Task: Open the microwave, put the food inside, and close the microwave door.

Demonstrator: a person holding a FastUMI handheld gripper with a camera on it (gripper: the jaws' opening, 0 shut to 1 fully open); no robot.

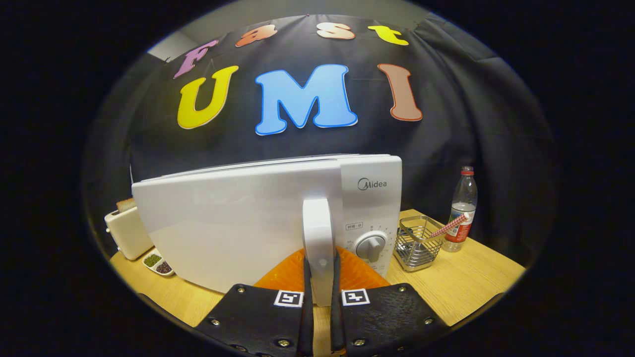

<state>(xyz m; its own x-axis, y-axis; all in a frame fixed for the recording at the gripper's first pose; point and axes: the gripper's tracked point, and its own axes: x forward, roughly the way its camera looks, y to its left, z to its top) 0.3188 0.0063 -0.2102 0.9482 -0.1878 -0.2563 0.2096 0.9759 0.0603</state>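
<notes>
Wooden table [461, 282]; gripper [321, 297] clamped on microwave [238, 223] door handle [318, 238]; door hides cavity, food unseen.

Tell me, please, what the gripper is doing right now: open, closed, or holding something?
Gripper: closed on the microwave door handle, one finger pressing each side of it.

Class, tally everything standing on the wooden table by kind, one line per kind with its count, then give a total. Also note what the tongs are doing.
Appliances: 2, the microwave and the toaster
Wire baskets: 1
Bottles: 1
Small dishes: 1, with two compartments
Total: 5
The tongs are shut on the door handle.
</notes>
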